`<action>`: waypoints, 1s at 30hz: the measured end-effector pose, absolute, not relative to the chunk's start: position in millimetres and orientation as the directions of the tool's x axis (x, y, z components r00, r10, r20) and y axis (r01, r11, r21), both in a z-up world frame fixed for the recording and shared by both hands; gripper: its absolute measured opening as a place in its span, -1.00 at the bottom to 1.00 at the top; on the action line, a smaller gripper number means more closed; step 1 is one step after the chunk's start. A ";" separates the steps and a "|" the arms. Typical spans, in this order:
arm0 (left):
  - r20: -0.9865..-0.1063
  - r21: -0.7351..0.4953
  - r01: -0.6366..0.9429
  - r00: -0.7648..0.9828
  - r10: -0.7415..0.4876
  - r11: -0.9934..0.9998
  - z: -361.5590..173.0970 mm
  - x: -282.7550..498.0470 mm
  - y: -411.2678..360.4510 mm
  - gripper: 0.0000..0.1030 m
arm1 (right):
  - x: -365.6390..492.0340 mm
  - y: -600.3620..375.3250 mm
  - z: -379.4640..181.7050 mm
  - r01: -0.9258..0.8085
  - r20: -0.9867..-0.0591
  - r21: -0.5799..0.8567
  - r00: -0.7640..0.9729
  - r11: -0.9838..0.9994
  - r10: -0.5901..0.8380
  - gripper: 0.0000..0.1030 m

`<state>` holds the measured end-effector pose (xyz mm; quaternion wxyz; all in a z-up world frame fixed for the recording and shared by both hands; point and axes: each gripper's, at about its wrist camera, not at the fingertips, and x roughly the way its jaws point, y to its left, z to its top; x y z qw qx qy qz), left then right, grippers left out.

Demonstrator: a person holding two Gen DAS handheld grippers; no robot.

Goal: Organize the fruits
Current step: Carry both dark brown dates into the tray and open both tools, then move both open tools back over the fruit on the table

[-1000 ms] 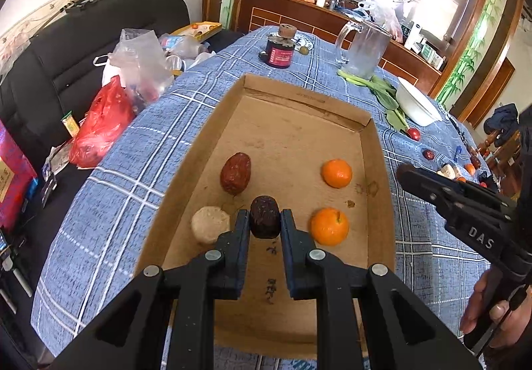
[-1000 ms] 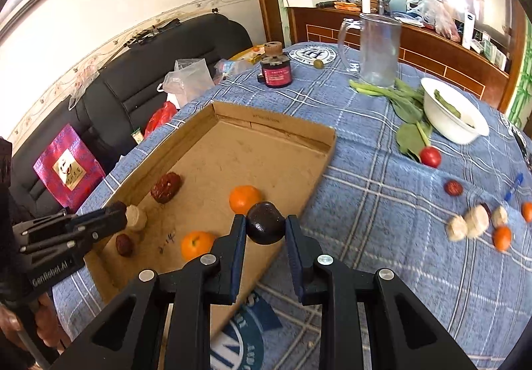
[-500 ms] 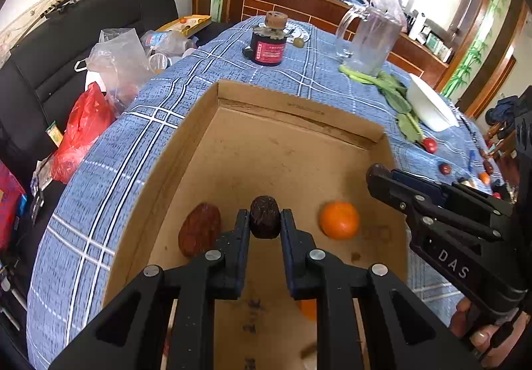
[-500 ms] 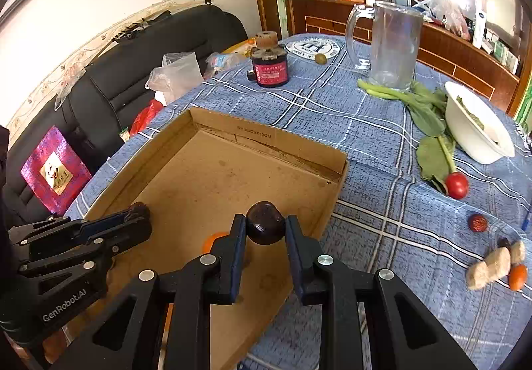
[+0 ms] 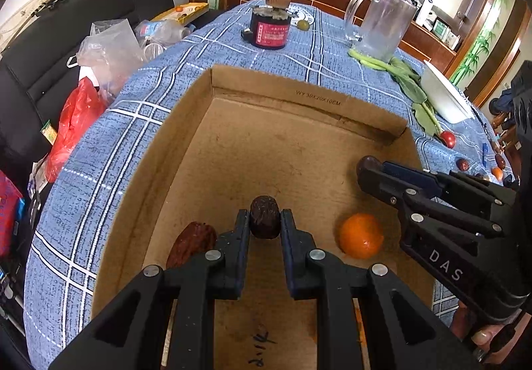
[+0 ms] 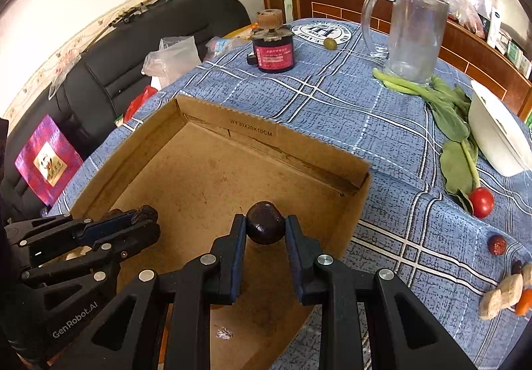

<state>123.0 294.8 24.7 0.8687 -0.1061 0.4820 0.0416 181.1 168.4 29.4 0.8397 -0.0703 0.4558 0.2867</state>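
Left gripper (image 5: 265, 220) clamped on a wrinkled dark date (image 5: 264, 217), right gripper (image 6: 265, 227) clamped on a smooth dark round fruit (image 6: 265, 227). Both poised over the cardboard box (image 5: 276, 93) on the checked surface (image 6: 382, 123), likely for release beside the orange (image 5: 360, 236) and red date (image 5: 193, 242) already inside.

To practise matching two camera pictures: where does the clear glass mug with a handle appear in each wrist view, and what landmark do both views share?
Left wrist view: glass mug, upper right, beyond the cardboard box.
Right wrist view: glass mug, upper right, nearer the middle.
Shared landmark: the dark jar with a red label, left of the mug.
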 end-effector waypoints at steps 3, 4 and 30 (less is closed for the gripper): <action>-0.848 -0.144 -0.174 0.530 -0.030 0.974 22.9 123.4 294.6 -0.66 | 180.8 169.1 27.1 -0.547 -0.808 0.142 0.418 0.825 0.416 -0.49; -0.848 -0.145 -0.173 0.529 -0.033 0.974 22.9 123.8 294.4 -0.66 | 180.8 169.4 26.9 -0.548 -0.808 0.140 0.418 0.825 0.415 -0.49; -0.825 -0.067 -0.222 0.561 0.072 0.973 45.2 76.5 295.1 -0.07 | 149.4 155.3 48.5 -0.530 -0.810 0.101 0.448 0.842 0.378 -0.23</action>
